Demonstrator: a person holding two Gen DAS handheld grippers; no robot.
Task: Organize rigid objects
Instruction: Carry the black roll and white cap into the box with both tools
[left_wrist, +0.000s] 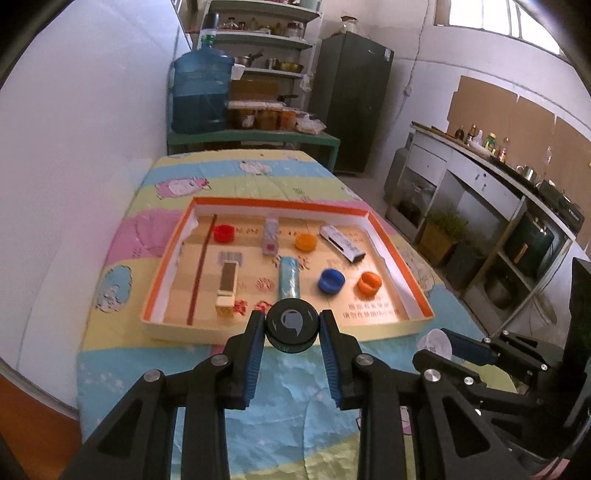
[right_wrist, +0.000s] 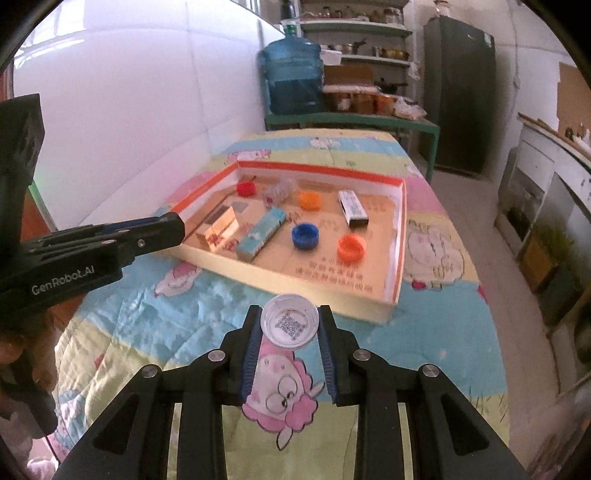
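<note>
My left gripper (left_wrist: 291, 328) is shut on a black round lid (left_wrist: 292, 324), held above the near edge of the orange-rimmed tray (left_wrist: 280, 204). A clear round lid (right_wrist: 289, 320) with a printed code sits between the pads of my right gripper (right_wrist: 289, 325), which is shut on it over the cartoon bedsheet. That clear lid (left_wrist: 436, 342) also shows at the right of the left wrist view. Inside the tray lie a red cap (left_wrist: 224, 233), two orange caps (left_wrist: 306, 242) (left_wrist: 368, 283), a blue cap (left_wrist: 331, 281), a remote (left_wrist: 341, 243), a blue box (left_wrist: 289, 277), a tan box (left_wrist: 228, 283) and a small clear bottle (left_wrist: 270, 236).
The tray (right_wrist: 393, 236) rests on a table covered by a cartoon sheet (right_wrist: 436, 254). A white wall runs along the left. Behind the table stand a water jug (left_wrist: 201, 92), shelves and a dark cabinet (left_wrist: 352, 99); a counter (left_wrist: 491, 173) lines the right.
</note>
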